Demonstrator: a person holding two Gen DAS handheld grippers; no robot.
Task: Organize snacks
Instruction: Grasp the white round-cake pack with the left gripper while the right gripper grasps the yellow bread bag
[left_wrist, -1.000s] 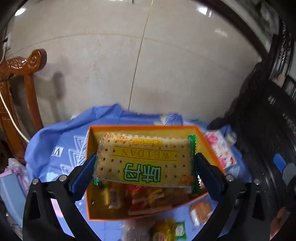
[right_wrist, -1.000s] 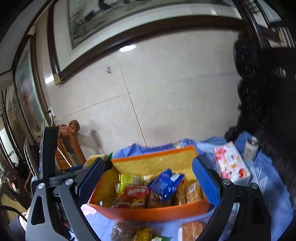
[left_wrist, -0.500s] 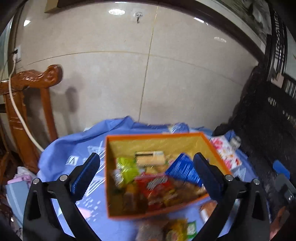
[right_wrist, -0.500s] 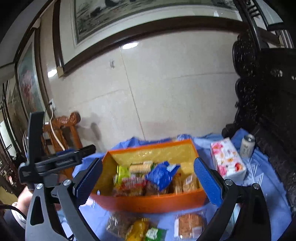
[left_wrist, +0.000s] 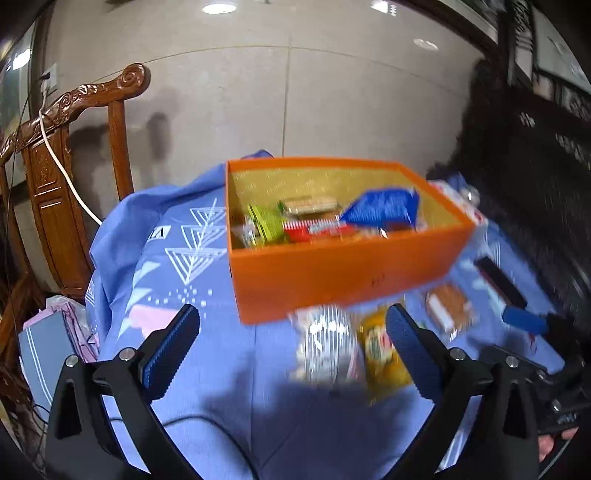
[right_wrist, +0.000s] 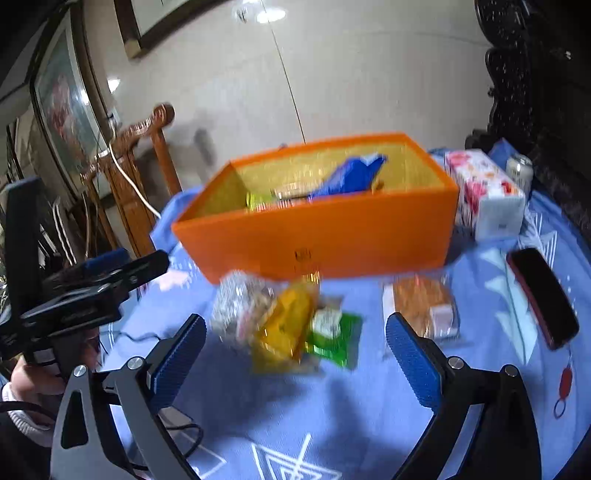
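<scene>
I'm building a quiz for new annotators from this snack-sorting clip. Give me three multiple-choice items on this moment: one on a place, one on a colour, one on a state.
1. Where do the loose snack packets lie?
A. On the cloth in front of the orange box
B. On the wooden chair
C. On top of the tissue pack

2. What colour is the bag sticking up highest out of the orange box?
A. Pink
B. Blue
C. White

3. What state is the right gripper in?
A. Shut on a packet
B. Shut on nothing
C. Open, holding nothing

Answers:
1. A, the packets lie on the blue cloth just before the box's near wall.
2. B, a blue bag pokes above the rim in both views.
3. C, its fingers stand wide apart with only cloth and packets seen between them.
</scene>
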